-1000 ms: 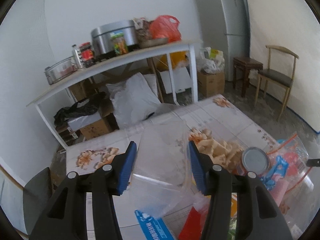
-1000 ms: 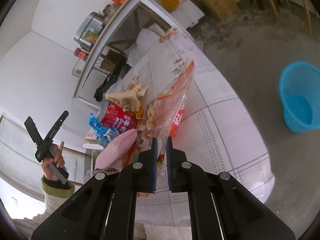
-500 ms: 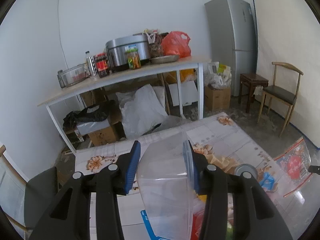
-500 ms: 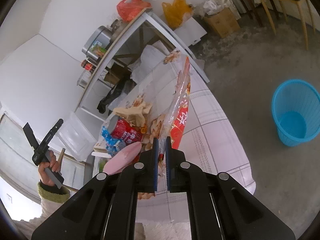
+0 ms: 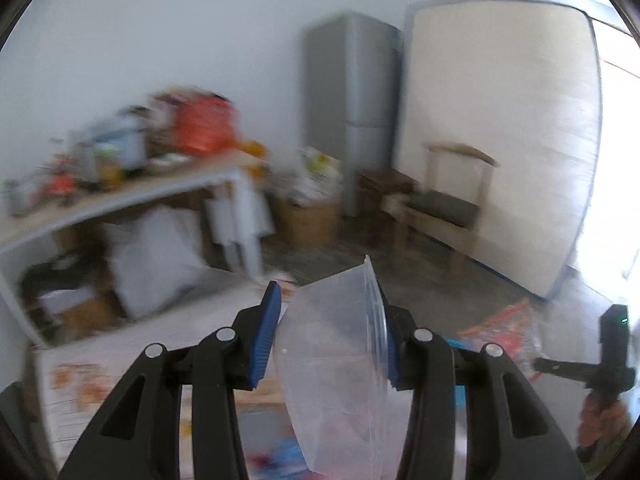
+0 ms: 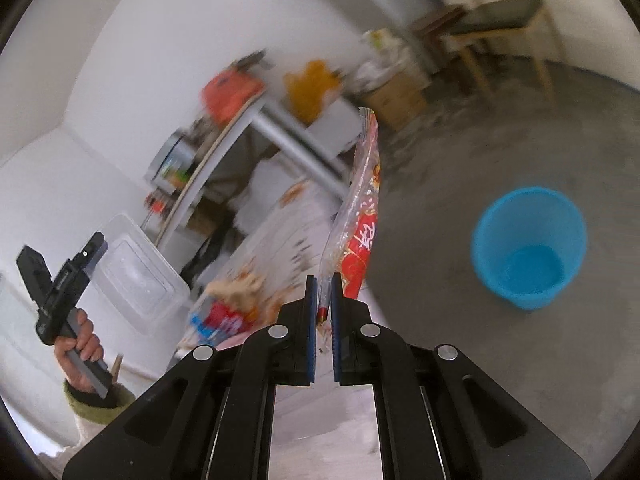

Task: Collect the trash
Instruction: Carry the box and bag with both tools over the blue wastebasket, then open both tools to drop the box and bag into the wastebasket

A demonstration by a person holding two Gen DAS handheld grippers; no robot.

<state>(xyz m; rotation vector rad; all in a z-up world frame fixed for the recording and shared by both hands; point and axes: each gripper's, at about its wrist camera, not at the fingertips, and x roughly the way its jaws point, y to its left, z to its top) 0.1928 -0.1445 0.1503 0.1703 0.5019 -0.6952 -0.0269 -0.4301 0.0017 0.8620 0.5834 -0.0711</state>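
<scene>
My left gripper (image 5: pixel 326 304) holds a clear plastic container (image 5: pixel 332 364) on edge between its blue pads, lifted off the table; the right pad lies against its rim. The right wrist view shows that container (image 6: pixel 136 276) in the air at the left gripper (image 6: pixel 90 252), with a hand below. My right gripper (image 6: pixel 324 296) is shut on a thin red and clear snack bag (image 6: pixel 360 220) that stands up from its jaws. The same bag (image 5: pixel 508 328) hangs blurred at the right of the left wrist view. A blue plastic basket (image 6: pixel 528 248) stands empty on the concrete floor to the right.
The low table with a floral tiled cover (image 6: pixel 280 232) holds more wrappers and wooden scraps (image 6: pixel 236 300). Behind are a cluttered white shelf table (image 5: pixel 132 196), a grey fridge (image 5: pixel 348 112), a cardboard box (image 5: pixel 308 220), a wooden chair (image 5: pixel 452 200) and a mattress (image 5: pixel 500 140) against the wall.
Both grippers have swung to the right and risen from the table. The clear container came up off the table with the left gripper, and the snack bag moved with the right one, nearer the blue basket.
</scene>
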